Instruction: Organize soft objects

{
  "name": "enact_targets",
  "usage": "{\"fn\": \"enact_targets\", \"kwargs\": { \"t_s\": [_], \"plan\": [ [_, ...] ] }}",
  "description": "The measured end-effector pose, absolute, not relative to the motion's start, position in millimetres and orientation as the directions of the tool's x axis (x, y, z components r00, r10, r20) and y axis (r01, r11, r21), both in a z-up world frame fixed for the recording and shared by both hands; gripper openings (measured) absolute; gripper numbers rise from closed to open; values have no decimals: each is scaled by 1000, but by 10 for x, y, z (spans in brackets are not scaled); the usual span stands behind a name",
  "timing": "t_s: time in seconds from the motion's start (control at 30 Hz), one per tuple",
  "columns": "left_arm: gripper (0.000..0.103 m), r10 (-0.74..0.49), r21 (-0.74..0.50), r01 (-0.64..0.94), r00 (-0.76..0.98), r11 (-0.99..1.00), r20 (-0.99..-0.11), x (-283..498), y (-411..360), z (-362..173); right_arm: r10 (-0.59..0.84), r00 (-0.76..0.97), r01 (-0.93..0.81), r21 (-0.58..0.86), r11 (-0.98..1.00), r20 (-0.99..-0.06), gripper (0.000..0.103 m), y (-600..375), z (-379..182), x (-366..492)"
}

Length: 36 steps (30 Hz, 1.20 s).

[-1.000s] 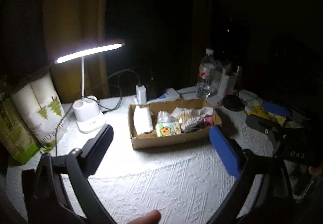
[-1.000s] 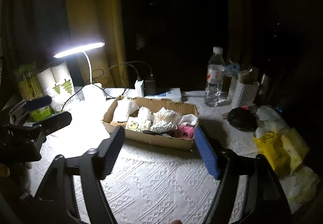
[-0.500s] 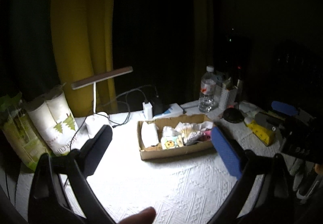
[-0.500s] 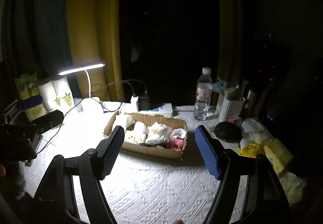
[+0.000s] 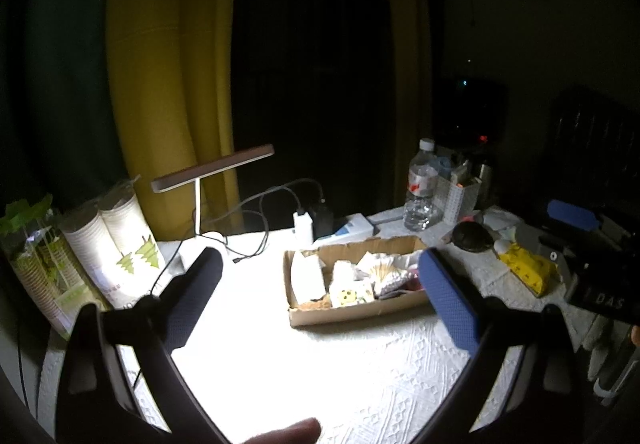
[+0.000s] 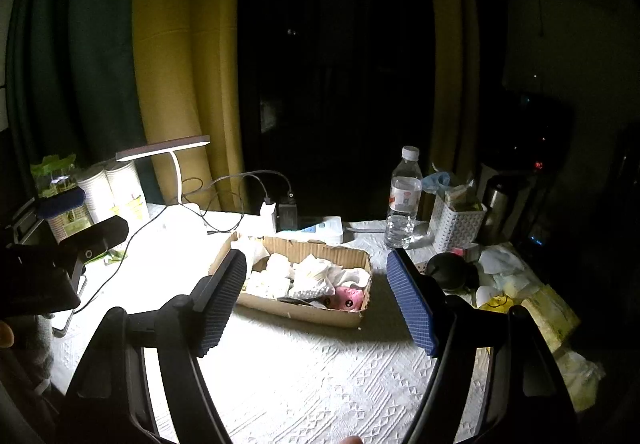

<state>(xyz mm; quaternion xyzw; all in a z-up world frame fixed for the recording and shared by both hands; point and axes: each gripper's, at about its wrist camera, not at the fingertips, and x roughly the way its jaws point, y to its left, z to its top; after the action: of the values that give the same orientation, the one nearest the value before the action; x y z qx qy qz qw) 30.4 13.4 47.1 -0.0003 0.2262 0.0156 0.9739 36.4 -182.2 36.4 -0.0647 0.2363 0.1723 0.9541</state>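
Note:
A shallow cardboard box (image 5: 352, 312) (image 6: 304, 314) lies in the middle of the white-clothed table. It holds several soft things: white tissue packs (image 5: 306, 278), a pack with a yellow cartoon print (image 5: 350, 294), crumpled white cloths (image 6: 312, 276) and a pink plush toy (image 6: 346, 296). My left gripper (image 5: 320, 284) is open and empty, held above the table short of the box. My right gripper (image 6: 316, 286) is open and empty, also short of the box. Each gripper shows at the edge of the other's view.
A lit desk lamp (image 5: 212, 168) and its cables stand at the back left, beside stacked paper cups (image 5: 116, 240). A water bottle (image 6: 404, 200), a white basket (image 6: 458, 224), a black round object (image 6: 450, 272) and yellow packs (image 5: 524, 270) sit to the right.
Both grippers have risen and pulled back from the box, so the table looks smaller and farther. Both stay open and empty.

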Motion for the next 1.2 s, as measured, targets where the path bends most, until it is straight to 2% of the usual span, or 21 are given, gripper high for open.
{"fn": "enact_targets", "kwargs": {
  "t_s": [1.2],
  "plan": [
    [99, 14, 5, -13, 898, 1000, -439, 344, 102, 447, 304, 826, -363, -37, 931, -476, 76, -1871, 329, 397]
  ]
}}
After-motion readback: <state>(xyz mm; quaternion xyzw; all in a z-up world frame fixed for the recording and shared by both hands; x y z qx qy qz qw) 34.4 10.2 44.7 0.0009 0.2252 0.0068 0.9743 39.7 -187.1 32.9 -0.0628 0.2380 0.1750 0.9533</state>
